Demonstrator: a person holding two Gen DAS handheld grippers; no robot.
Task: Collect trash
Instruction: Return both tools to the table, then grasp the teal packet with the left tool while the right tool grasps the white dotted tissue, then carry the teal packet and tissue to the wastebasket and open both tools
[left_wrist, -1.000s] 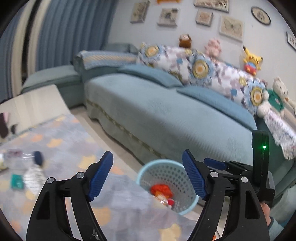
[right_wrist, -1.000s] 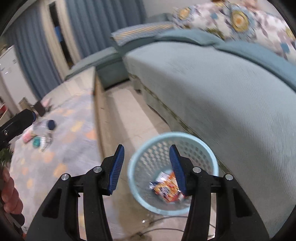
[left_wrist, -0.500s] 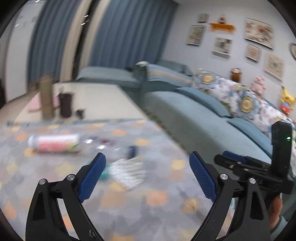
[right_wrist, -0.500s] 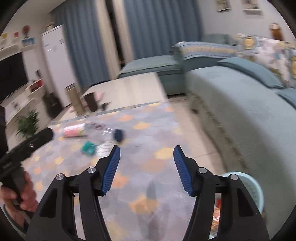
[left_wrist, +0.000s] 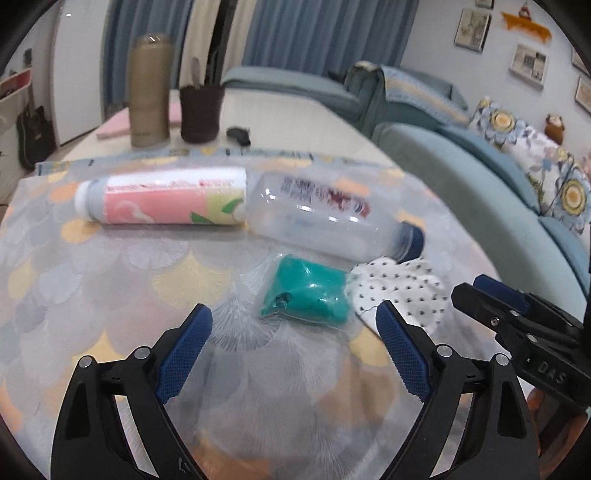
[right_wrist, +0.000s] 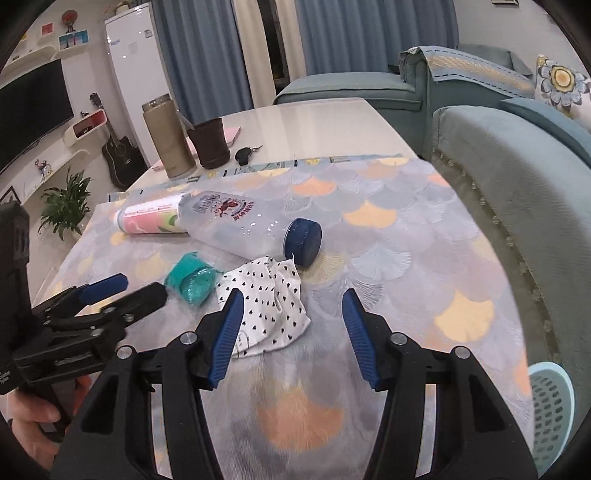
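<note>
Teal packet (left_wrist: 306, 293): on cloth, 12 o'clock of your left gripper (left_wrist: 293, 354); light, soft, crinkly; pinch its middle; your left jaws just narrowed slightly, empty; right gripper (right_wrist: 291, 334) agape, empty.

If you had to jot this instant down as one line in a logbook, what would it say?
left gripper: jaws open, empty, over teal packet | right gripper: jaws open, empty, by dotted wrapper | two bottles lying on table

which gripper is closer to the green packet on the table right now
Left. The left gripper hangs open just short of the green packet, which lies ahead between its fingers. The right gripper is off to the side, over the spotted cloth.
</note>
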